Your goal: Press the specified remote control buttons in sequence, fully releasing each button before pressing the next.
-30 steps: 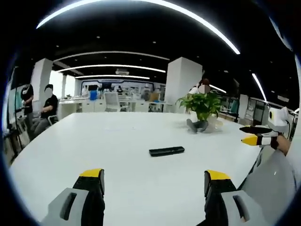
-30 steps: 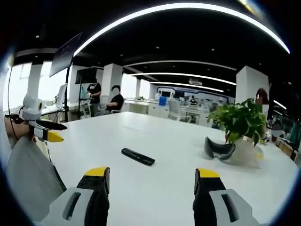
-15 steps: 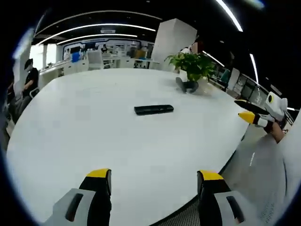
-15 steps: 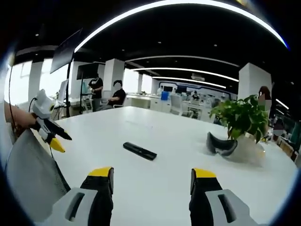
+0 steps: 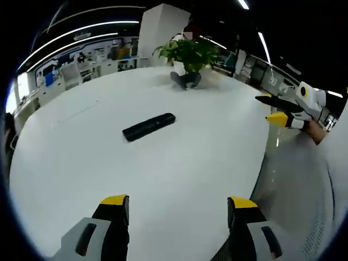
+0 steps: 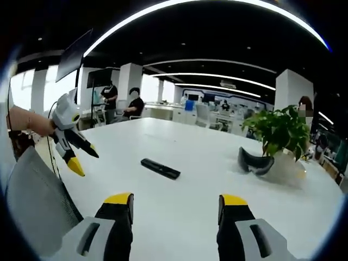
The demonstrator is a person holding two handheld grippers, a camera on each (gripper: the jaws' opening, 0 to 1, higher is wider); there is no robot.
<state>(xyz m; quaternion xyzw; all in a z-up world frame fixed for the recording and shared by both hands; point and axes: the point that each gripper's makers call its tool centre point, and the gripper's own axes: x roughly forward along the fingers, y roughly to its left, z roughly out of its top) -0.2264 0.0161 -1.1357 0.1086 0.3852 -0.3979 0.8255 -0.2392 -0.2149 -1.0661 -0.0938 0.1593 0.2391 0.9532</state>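
A black remote control (image 5: 149,126) lies flat on the white table (image 5: 179,174), also seen as remote control (image 6: 160,168) in the right gripper view. My left gripper (image 5: 178,209) is open above the table's near edge, well short of the remote, with nothing between its yellow-tipped fingers. My right gripper (image 6: 175,206) is open too, likewise short of the remote. The right gripper (image 5: 276,109) enters the left gripper view at the right edge. The left gripper (image 6: 80,155) enters the right gripper view from the left, tilted down, held by a hand.
A potted green plant (image 6: 280,133) and a dark curved headset (image 6: 254,163) stand at the table's far side. Two people (image 6: 122,106) are at a far desk. A grey mesh chair back (image 6: 35,204) is by the table edge.
The left gripper view has tilted down and turned, so the remote sits nearer and slanted. In the right gripper view, the left gripper has come forward over the table and tipped down.
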